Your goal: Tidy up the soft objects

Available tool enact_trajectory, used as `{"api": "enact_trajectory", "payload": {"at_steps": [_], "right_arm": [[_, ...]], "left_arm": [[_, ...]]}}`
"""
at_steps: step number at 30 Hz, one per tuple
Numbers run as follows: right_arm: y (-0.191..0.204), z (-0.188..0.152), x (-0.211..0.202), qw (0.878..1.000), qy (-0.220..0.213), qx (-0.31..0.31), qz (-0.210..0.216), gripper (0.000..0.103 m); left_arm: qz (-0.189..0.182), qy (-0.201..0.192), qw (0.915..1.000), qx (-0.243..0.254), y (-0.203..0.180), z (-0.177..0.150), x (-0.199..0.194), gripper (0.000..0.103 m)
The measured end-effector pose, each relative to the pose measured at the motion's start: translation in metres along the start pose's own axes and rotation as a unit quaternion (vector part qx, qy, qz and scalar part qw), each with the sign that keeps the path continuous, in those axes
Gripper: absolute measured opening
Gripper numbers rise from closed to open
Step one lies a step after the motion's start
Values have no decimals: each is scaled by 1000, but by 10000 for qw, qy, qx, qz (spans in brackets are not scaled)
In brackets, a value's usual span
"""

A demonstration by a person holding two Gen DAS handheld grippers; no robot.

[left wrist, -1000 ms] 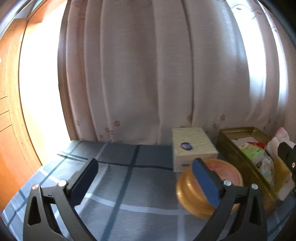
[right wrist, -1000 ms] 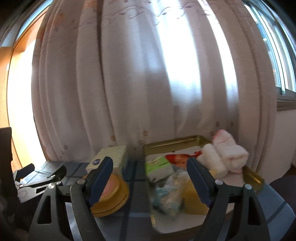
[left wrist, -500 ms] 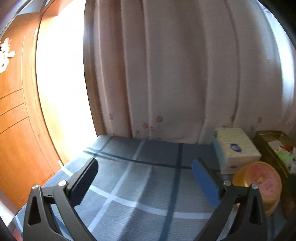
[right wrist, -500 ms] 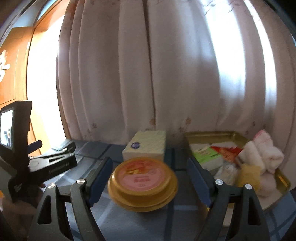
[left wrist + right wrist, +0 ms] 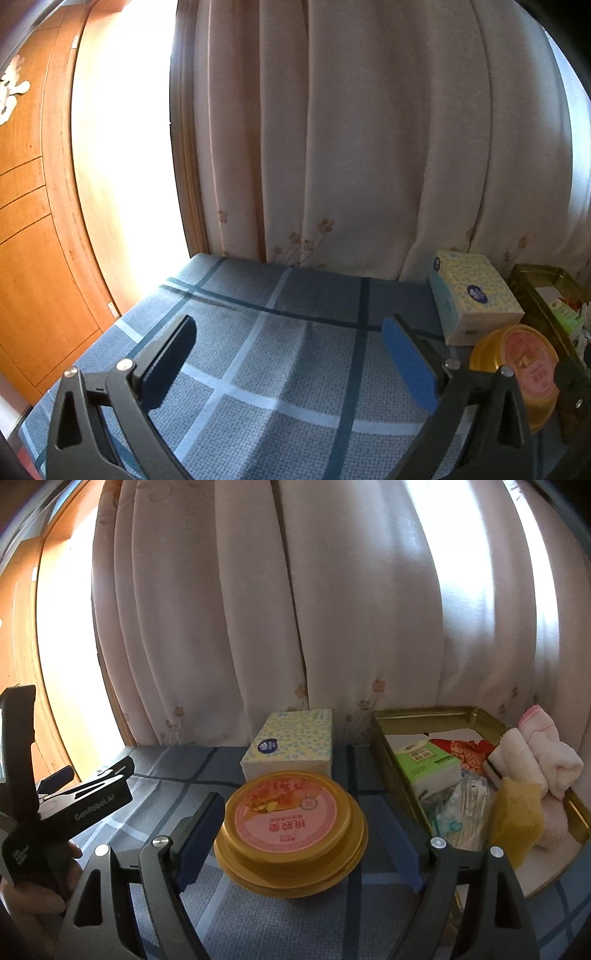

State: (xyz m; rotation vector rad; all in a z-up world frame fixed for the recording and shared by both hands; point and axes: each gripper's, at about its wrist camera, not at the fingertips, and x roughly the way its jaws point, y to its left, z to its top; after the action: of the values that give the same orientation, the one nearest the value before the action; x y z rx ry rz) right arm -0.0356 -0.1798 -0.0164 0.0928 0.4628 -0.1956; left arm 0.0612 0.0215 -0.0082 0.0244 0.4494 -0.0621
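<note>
A gold metal tray point(image 5: 424, 713) at the right holds soft things: rolled white and pink towels point(image 5: 543, 753), a yellow sponge point(image 5: 517, 823), a green tissue pack point(image 5: 428, 768) and a plastic packet. A tissue box point(image 5: 291, 742) stands behind a round gold container with a pink lid point(image 5: 290, 819). My right gripper point(image 5: 303, 834) is open and empty, its jaws on either side of the round container. My left gripper point(image 5: 291, 358) is open and empty over the bare blue plaid cloth point(image 5: 258, 332); it also shows in the right wrist view point(image 5: 66, 801). The tissue box point(image 5: 472, 295) and round container point(image 5: 517, 362) show at the right of the left wrist view.
White curtains point(image 5: 295, 609) hang close behind the table. A wooden door or panel point(image 5: 29, 221) stands at the left. The tray's edge point(image 5: 532, 288) shows at the far right of the left wrist view.
Both grippers have swung left. The right gripper moved from in front of the tray to around the round container. The left gripper moved away from the container to the cloth.
</note>
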Motion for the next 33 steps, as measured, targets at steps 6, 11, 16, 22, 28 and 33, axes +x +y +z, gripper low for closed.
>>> {"api": "enact_trajectory", "payload": {"at_steps": [6, 11, 16, 22, 28, 33], "right_arm": [[7, -1, -5, 9997, -173, -146, -31, 84], [12, -1, -8, 9993, -263, -251, -33, 84], [11, -1, -13, 9990, -378, -223, -14, 84], [1, 1, -20, 9987, -460, -126, -151, 84], [-28, 14, -39, 9971, -521, -59, -558, 84], [-59, 23, -57, 9937, -622, -73, -932, 85]], "left_arm": [[19, -9, 10000, -61, 0, 1, 0, 102], [53, -40, 10000, -16, -2, 0, -3, 102], [126, -141, 9998, 76, -5, 0, -7, 102], [-101, -270, 9992, 266, -21, -2, -21, 102], [-550, -387, 9970, 375, -59, 1, -47, 102], [-826, -500, 9934, 620, -99, -5, -71, 102]]}}
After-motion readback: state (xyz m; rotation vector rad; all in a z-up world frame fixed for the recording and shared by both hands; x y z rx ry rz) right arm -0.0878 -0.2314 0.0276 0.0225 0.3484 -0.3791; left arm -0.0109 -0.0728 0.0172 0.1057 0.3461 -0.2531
